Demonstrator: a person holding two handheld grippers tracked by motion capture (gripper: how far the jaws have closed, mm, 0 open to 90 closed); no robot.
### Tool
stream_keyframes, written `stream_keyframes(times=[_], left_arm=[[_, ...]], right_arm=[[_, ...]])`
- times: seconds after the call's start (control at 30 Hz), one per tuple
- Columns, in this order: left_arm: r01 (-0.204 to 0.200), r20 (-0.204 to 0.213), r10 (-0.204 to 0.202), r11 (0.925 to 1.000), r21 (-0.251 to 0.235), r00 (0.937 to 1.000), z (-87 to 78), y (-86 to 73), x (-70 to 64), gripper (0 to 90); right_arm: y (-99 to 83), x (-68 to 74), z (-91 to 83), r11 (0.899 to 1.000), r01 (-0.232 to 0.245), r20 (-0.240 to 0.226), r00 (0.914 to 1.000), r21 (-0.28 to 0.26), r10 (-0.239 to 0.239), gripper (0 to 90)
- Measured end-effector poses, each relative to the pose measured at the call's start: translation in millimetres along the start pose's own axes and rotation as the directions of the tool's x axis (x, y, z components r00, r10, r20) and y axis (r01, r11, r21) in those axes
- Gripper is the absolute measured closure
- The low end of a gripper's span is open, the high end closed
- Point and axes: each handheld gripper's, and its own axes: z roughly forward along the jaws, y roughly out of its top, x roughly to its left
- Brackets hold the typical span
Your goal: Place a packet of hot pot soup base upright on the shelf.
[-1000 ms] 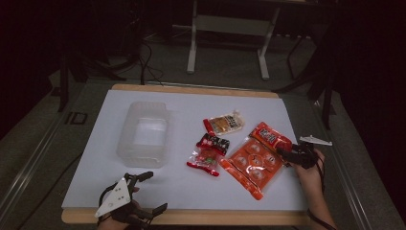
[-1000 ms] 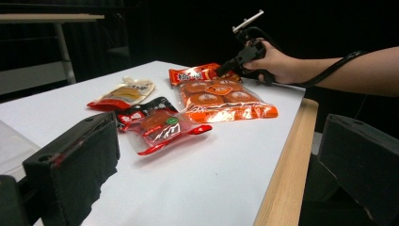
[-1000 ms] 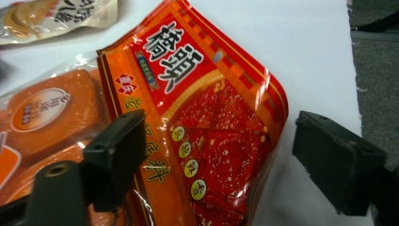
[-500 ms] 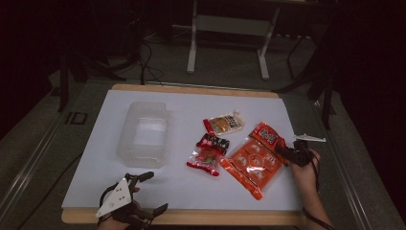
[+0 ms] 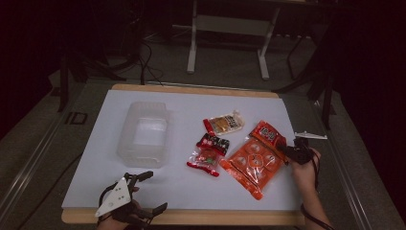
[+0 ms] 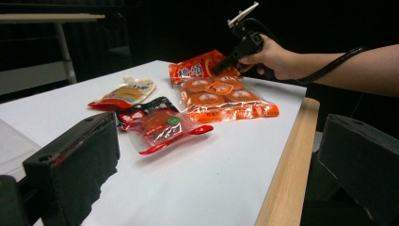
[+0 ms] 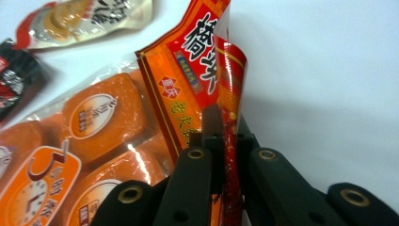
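Four snack packs lie on the table (image 5: pixel 95 158), all w/ the clear plastic bin (image 5: pixel 143 134) as reference: none is inside it, so the packing (judging from the layout) has barely begun.

Right gripper (image 7: pixel 226 136): fingers pinched nearly together on the near edge of the red-orange pack (image 7: pixel 197 70), whose edge curls up between them. In the high view that pack (image 5: pixel 269 134) sits well right of the bin, partly overlapping the big orange multi-pack (image 5: pixel 253 160). Pack looks lifted at one edge only, rest apparently on the table.

Left gripper (image 5: pixel 139 191): hovers at the table's near edge, just in front of the bin, fingers spread wide, nothing between them (its own view shows both black fingers far apart w/ bare table between).

Other items, all right of the bin & apart from it: small red-black pack (image 5: pixel 208 153) closest, beige pouch (image 5: pixel 224 123) behind it.

Done so far: grip secured on one pack, approx. Left: lift it, carry it left to the bin, drop it, then prob. the remaining three. Bin empty as far as its translucent walls let me tell.
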Motion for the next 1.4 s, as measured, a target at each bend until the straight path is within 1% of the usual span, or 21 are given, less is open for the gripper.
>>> stream_keyframes(times=[0.07,0.13,0.37,0.6,0.73,0.8,0.83,0.93,0.97,1.03,1.17,1.27,1.3,1.33,1.37,1.4], left_arm=[[0.0,0.0,0.0,1.0,0.0,1.0,0.2,0.0,0.1,0.0],[0.0,0.001,0.0,1.0,0.0,1.0,0.4,0.0,0.1,0.0],[0.003,-0.001,-0.003,1.0,-0.002,1.0,0.4,0.1,0.5,0.0],[0.004,0.0,-0.004,1.0,-0.005,1.0,0.4,0.3,0.6,0.0],[0.01,0.005,-0.01,0.9999,-0.014,0.9999,0.6,0.3,0.6,0.0],[0.009,0.005,-0.009,0.9999,-0.013,0.9999,0.7,0.3,0.7,0.0],[0.001,0.001,-0.001,1.0,-0.006,1.0,1.0,0.4,1.0,0.0],[0.001,0.001,-0.001,1.0,-0.006,1.0,1.2,0.3,1.2,0.0],[-0.001,0.0,0.001,1.0,-0.006,1.0,1.2,0.3,1.1,0.0],[-0.001,0.0,0.001,1.0,-0.007,1.0,1.1,0.3,1.0,0.0],[-0.004,0.0,0.004,1.0,-0.006,1.0,1.6,0.2,1.3,0.0],[-0.011,0.012,0.011,0.9999,-0.011,0.9999,2.6,-0.5,1.1,0.0],[-0.015,0.018,0.015,0.9998,-0.013,0.9997,3.0,-0.7,1.2,0.0],[-0.017,0.02,0.017,0.9997,-0.017,0.9996,3.2,-0.8,1.2,0.0],[-0.017,0.022,0.018,0.9997,-0.019,0.9996,3.4,-0.9,1.2,0.0],[-0.021,0.021,0.021,0.9996,-0.017,0.9996,3.6,-0.9,1.2,0.0]], right_arm=[[1.6,1.2,-1.6,1.0,0.005,-0.002,1.0,-0.003,-0.005,90.0],[5.3,3.1,-7.2,1.0,0.007,-0.014,0.9999,-0.019,-0.007,90.0],[14.3,11.2,-21.5,0.998,0.023,-0.028,0.9993,-0.063,-0.025,90.0],[26.3,25.4,-43.0,0.992,0.055,-0.055,0.9966,-0.117,-0.062,90.0],[31.9,33.3,-52.3,0.987,0.076,-0.067,0.994,-0.143,-0.086,90.0],[33.2,35.2,-54.4,0.986,0.077,-0.075,0.9932,-0.148,-0.089,90.0],[36.0,40.6,-60.0,0.983,0.085,-0.085,0.9914,-0.164,-0.1,90.0],[39.2,48.3,-67.3,0.978,0.101,-0.094,0.9883,-0.184,-0.12,90.0],[40.1,50.4,-69.7,0.977,0.101,-0.105,0.987,-0.19,-0.122,90.0],[41.7,55.9,-74.4,0.972,0.115,-0.108,0.9843,-0.203,-0.14,90.0],[45.4,66.5,-82.4,0.966,0.141,-0.122,0.9778,-0.216,-0.17,90.0],[47.3,74.0,-87.9,0.96,0.155,-0.141,0.9714,-0.231,-0.191,90.0],[48.0,76.5,-89.8,0.959,0.164,-0.15,0.9679,-0.233,-0.202,90.0],[48.2,79.1,-91.8,0.956,0.17,-0.15,0.9662,-0.24,-0.21,90.0],[48.9,81.4,-93.5,0.954,0.174,-0.162,0.9626,-0.243,-0.217,90.0],[49.2,84.2,-95.5,0.952,0.179,-0.164,0.9608,-0.248,-0.224,90.0]])
